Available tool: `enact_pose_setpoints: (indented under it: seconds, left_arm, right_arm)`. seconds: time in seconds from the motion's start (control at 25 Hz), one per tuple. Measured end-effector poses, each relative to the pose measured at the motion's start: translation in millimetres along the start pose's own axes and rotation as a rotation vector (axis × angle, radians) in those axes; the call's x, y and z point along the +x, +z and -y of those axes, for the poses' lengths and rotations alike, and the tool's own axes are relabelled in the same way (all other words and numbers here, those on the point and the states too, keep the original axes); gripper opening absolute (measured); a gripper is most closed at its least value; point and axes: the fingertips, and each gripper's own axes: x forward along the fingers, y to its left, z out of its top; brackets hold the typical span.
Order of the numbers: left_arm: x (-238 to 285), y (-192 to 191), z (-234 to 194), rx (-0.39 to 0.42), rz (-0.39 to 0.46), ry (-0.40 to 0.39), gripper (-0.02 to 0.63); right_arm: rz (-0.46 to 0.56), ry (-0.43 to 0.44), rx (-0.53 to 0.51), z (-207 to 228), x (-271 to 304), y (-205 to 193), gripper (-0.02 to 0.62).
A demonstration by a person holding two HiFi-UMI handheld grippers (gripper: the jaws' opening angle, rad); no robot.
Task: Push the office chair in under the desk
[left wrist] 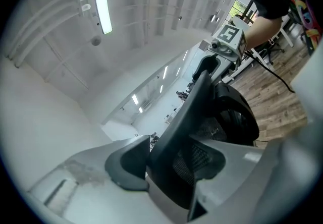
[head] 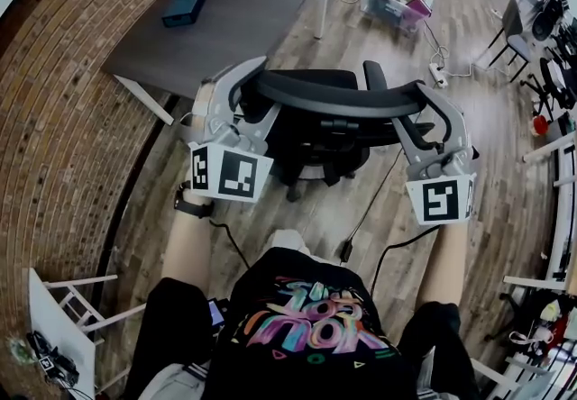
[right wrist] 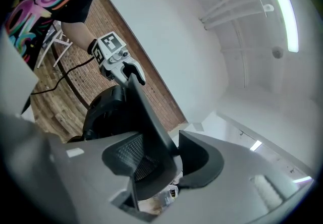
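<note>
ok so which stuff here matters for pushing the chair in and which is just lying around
For the job: office chair, desk, left gripper, right gripper.
Lying about: blue case, clear bin, power strip.

We see a black office chair [head: 334, 101], a dark grey table [head: 243, 11], a teal box [head: 185, 4], a red-brown brick wall [head: 63, 119] and a brown wood-plank floor [head: 505, 146].

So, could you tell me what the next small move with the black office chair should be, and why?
Probably push the black mesh office chair forward and slightly left, toward the dark rectangular desk. The left gripper and right gripper both clamp its backrest top, and it stands short of the desk.
</note>
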Motion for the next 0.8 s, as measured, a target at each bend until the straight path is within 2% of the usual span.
enact_pose_setpoints:
  seconds: [0.36, 0.6, 0.8]
  left_arm:
    - [31, 1, 2, -0.02, 0.016, -0.035, 0.193]
    - [57, -7, -2, -0.037, 0.038, -0.079, 0.187]
    - [79, -14, -6, -0.012, 0.042, -0.096, 0.178]
  right_arm:
    - [-0.055, -0.027, 0.056, 25, 25, -33, 0.215]
    - [-0.085, -0.052, 0.05, 39, 48, -50, 0.217]
    - [-0.1, -0.097, 0.058, 50, 65, -63, 0.216]
